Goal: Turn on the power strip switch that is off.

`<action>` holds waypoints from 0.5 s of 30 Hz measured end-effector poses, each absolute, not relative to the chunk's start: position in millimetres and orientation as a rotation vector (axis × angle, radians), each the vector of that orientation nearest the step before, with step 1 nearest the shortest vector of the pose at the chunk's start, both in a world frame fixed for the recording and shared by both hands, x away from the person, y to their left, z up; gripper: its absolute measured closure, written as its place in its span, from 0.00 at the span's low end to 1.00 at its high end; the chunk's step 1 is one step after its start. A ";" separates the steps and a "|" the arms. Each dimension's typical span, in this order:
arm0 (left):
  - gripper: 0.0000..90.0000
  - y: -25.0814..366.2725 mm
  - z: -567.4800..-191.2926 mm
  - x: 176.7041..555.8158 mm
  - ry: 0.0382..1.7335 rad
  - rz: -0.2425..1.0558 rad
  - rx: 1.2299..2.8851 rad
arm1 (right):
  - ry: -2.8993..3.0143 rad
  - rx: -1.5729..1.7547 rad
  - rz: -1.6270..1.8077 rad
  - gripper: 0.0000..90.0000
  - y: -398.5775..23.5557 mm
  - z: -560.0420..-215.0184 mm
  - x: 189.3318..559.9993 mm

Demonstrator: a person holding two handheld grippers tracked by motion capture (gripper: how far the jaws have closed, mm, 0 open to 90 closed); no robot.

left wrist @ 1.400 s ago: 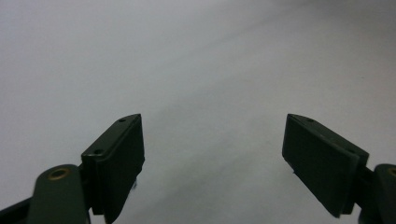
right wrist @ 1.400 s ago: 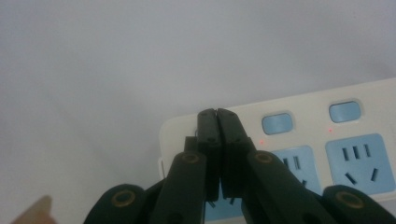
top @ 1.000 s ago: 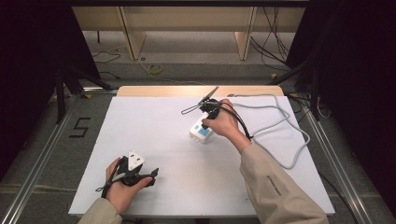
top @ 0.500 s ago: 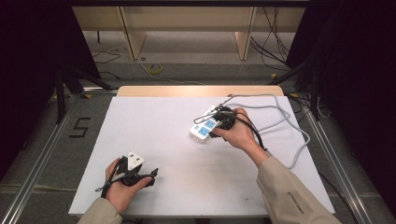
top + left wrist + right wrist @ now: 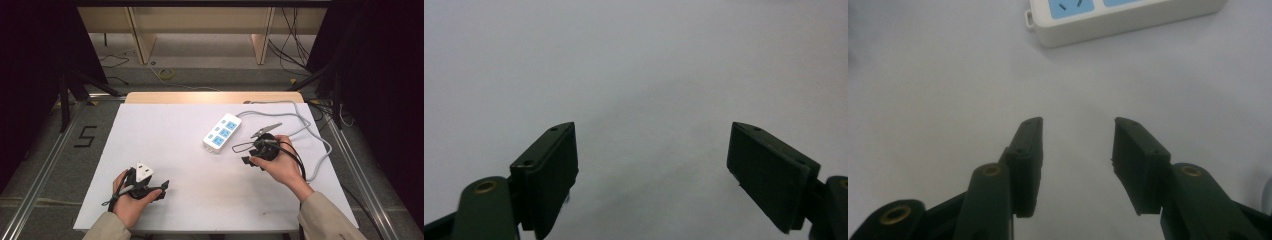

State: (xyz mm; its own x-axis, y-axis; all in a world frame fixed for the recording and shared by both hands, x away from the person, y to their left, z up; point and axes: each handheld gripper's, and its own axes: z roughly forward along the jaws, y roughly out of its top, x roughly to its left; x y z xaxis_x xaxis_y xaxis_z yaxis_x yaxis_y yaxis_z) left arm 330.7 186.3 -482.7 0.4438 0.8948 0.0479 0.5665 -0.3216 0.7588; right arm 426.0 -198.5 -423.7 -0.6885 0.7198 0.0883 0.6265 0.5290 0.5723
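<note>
A white power strip (image 5: pixel 222 132) with blue socket faces lies slightly right of the table's middle, and its grey cable (image 5: pixel 320 142) loops off to the right. My right gripper (image 5: pixel 250 157) is held just right of the strip and apart from it. In the right gripper view it (image 5: pixel 1078 127) is open with nothing between the jaws, and the power strip's end (image 5: pixel 1128 17) lies just ahead. My left gripper (image 5: pixel 161 187) rests near the front left of the table. Its jaws (image 5: pixel 651 132) are spread wide over bare white tabletop.
The white table (image 5: pixel 170 135) has a wooden strip (image 5: pixel 210 97) along its far edge. The grey cable runs close to my right hand and the table's right edge. Metal rails flank the table, and a "5" mark (image 5: pixel 85 136) is on the floor at left.
My right gripper has pulled back from over the power strip, to the right and toward the person. The strip now lies uncovered, shifted slightly. The left gripper has not moved.
</note>
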 end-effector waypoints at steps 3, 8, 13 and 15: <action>0.23 186.5 -482.7 330.7 1.223 0.620 2.019 | 2.577 1.146 0.913 0.62 -210.0 -426.3 412.1; 0.22 186.5 -482.9 330.6 1.225 0.624 2.020 | 2.524 1.145 0.968 0.62 -228.0 -433.3 389.8; 0.22 186.7 -483.1 330.8 1.226 0.627 2.022 | 2.495 1.173 1.014 0.62 -242.0 -440.1 373.7; 0.22 187.3 -483.4 331.1 1.227 0.629 2.025 | 2.479 1.175 1.028 0.61 -246.3 -441.5 369.8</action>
State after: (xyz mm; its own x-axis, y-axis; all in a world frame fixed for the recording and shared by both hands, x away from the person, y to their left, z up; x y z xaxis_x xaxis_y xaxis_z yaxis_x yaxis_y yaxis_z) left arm 331.1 187.3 -483.4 0.4393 0.8966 0.0562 0.5688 -0.3261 0.7550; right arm 369.8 -246.3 -441.5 -0.6598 0.7447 0.1004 0.5971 0.4385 0.6718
